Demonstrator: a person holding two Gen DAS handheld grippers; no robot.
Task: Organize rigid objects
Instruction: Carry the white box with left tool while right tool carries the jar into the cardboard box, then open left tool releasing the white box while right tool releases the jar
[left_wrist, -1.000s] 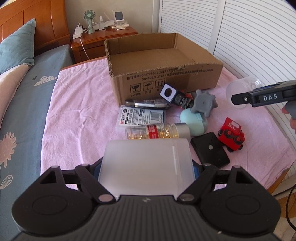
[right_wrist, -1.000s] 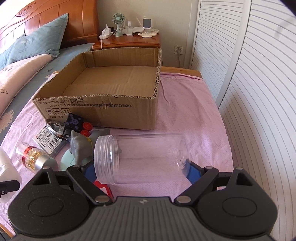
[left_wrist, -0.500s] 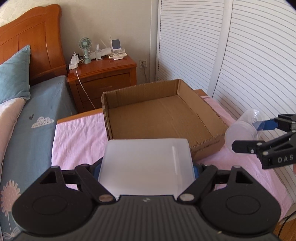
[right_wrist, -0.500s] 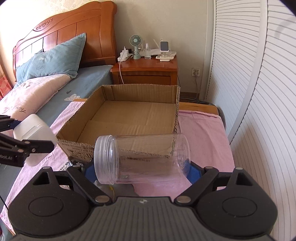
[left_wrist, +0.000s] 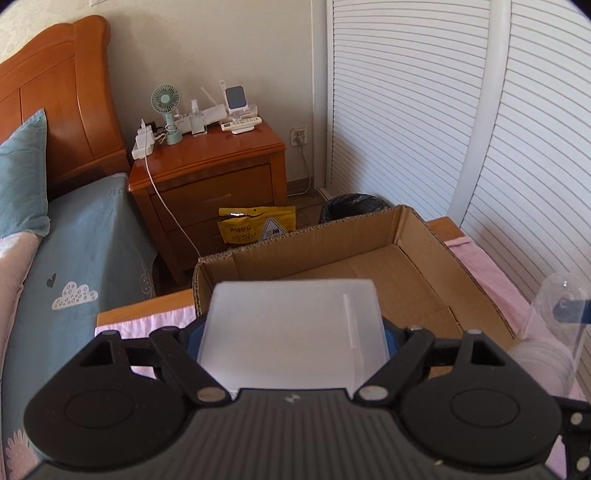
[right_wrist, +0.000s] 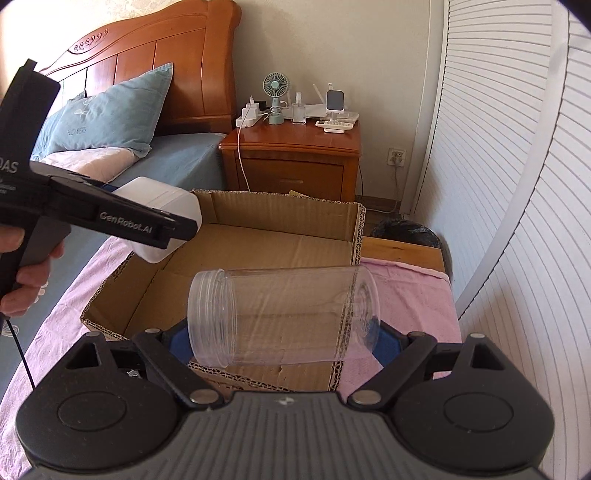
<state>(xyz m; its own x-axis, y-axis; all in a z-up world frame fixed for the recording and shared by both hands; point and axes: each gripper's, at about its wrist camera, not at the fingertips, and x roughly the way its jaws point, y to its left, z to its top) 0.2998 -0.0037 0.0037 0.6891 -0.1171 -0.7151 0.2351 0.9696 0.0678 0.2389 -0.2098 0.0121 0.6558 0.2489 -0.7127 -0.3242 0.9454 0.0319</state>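
Containers over the box: one in each of your grippers.

You had lifted both away from the clutter on the pink cloth (right_wrist: 399, 284) and carried them above the open cardboard box (right_wrist: 258, 251), so release looked close. Your left gripper (left_wrist: 293, 334) clamped the frosted white container (left_wrist: 291, 332), though its jaws had just been easing wider around it; your right gripper (right_wrist: 284, 332) clamped the clear jar (right_wrist: 284, 317) sideways above the box's near wall. Count: two grippers, two containers, one box, nothing visible inside it.
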